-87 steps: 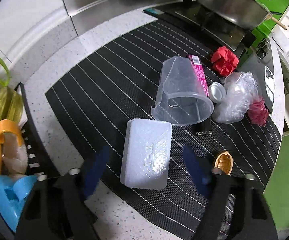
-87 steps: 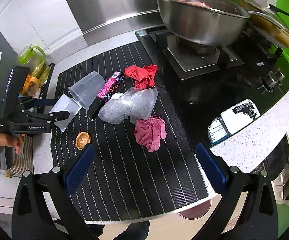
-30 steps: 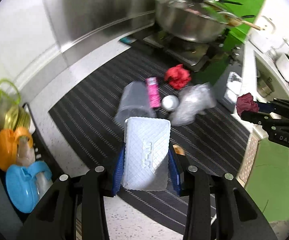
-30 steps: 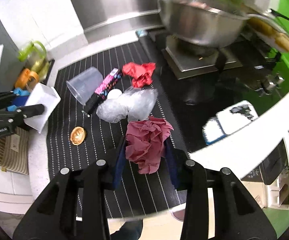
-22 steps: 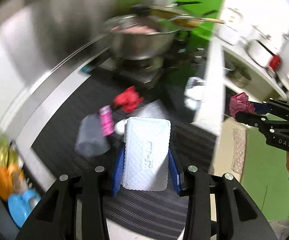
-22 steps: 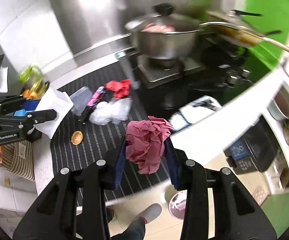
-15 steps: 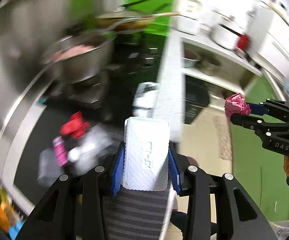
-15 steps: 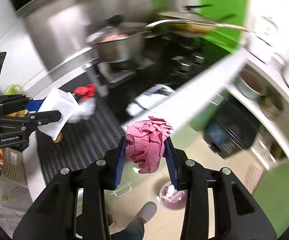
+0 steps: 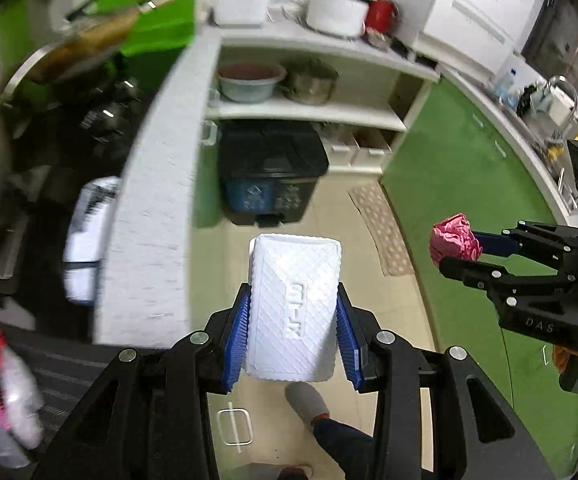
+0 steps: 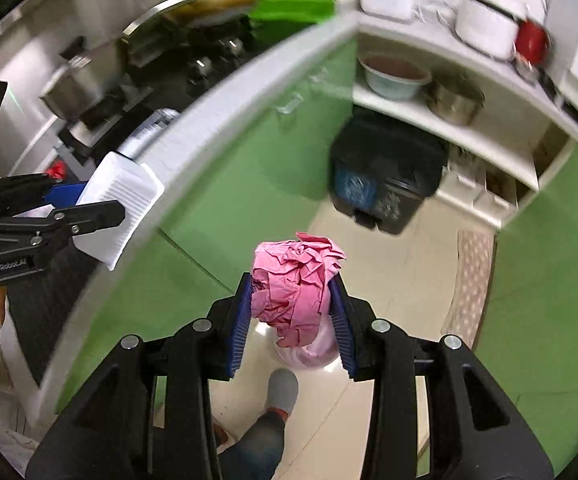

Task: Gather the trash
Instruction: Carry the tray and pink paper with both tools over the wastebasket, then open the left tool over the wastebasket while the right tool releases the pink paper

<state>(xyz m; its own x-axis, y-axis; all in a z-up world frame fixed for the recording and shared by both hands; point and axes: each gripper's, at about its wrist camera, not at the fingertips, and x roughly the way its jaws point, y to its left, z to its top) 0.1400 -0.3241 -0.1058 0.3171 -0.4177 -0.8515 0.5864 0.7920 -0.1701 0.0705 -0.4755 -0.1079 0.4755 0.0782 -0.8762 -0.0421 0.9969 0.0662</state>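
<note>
Two loads in hand — left gripper (image 9: 292,328) clamped on white tray (image 9: 294,304), right gripper (image 10: 291,316) clamped on crumpled pink paper (image 10: 295,280), both over floor short of black bin (image 9: 271,172). Judgement: centre each over bin's opening before letting go; paper is light — may drift.

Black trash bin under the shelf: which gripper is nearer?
No clear winner. The left gripper, holding the white foam tray, and the right gripper, holding the pink paper wad, both hang short of the black bin.
</note>
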